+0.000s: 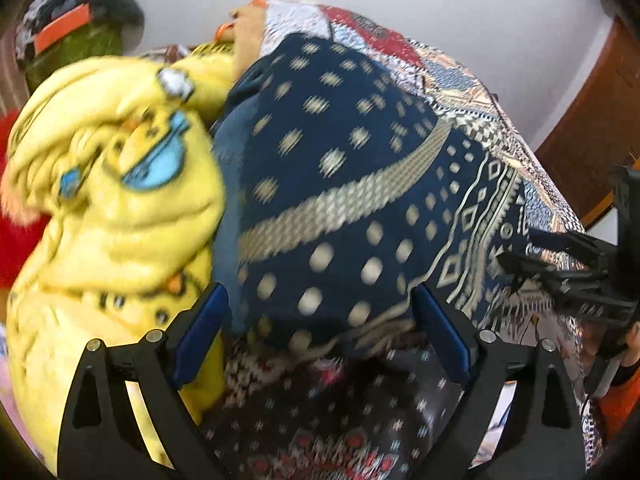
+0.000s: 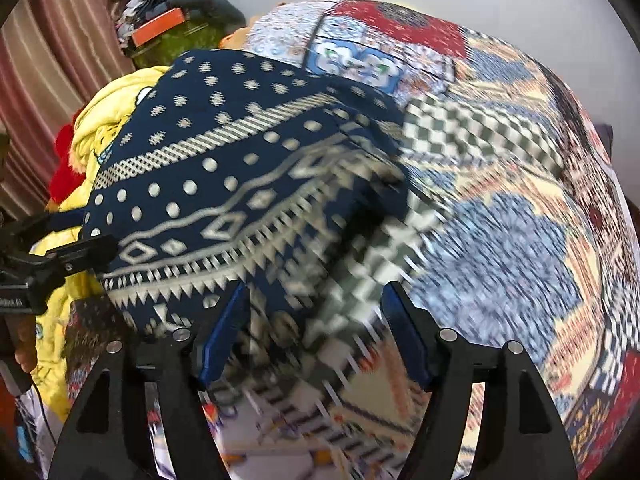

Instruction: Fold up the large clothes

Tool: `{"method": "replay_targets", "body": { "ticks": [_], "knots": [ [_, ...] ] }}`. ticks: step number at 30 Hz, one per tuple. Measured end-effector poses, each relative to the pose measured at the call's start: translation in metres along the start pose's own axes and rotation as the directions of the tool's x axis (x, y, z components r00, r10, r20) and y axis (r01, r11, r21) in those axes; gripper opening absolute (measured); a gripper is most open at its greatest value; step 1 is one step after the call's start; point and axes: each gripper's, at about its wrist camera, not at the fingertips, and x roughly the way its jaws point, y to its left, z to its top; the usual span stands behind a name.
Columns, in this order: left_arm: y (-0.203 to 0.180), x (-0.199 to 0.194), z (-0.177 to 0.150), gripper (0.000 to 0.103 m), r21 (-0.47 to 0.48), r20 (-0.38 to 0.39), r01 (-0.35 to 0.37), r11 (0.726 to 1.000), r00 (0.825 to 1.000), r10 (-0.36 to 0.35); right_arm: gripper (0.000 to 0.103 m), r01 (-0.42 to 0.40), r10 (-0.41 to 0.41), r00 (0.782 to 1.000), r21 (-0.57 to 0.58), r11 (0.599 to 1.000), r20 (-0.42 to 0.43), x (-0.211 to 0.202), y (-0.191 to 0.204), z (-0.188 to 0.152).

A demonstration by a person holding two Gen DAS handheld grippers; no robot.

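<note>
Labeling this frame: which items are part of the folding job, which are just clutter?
Job:
- navy patterned garment
- left gripper, open
- right gripper, open

Lying about:
- yellow cartoon fleece
- patchwork bedspread
- red cloth
- green bag with orange strap
- striped curtain

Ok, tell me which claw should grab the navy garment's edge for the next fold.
Left, probably. The left claw is open with the navy garment bulging between its fingers. The right claw, also open, straddles the garment's corner and the patchwork cover. Both views are blurred.
</note>
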Motion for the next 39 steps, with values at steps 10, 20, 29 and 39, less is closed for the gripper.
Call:
{"method": "replay_targets", "body": {
  "ticks": [10, 20, 29, 39],
  "knots": [
    [-0.005, -0.070, -0.013, 0.094, -0.018, 0.048, -0.092, 0.996, 0.995, 0.093, 0.067, 0.036, -0.039, 0.993, 0.031, 0.999, 0.116, -0.093, -0.006, -0.017],
    [-0.077, -0.229, -0.006, 0.094, 0.076, 0.389, -0.039, 0.996, 0.921, 0.007, 0.067, 0.037, -0.020, 0.882, -0.027, 0.999, 0.470, -0.248, 0.048, -0.020],
    [-0.136, -0.351, -0.044, 0.094, 0.150, 0.667, -0.018, 0.988, 0.740, -0.088, 0.067, 0.005, 0.028, 0.720, -0.045, 0.999, 0.693, -0.344, 0.088, -0.058],
    [-0.158, -0.384, -0.089, 0.094, 0.147, 0.751, -0.062, 0.987, 0.657, -0.070, 0.077, 0.020, 0.016, 0.629, -0.037, 0.999, 0.777, -0.375, 0.107, -0.090]
  ]
}}
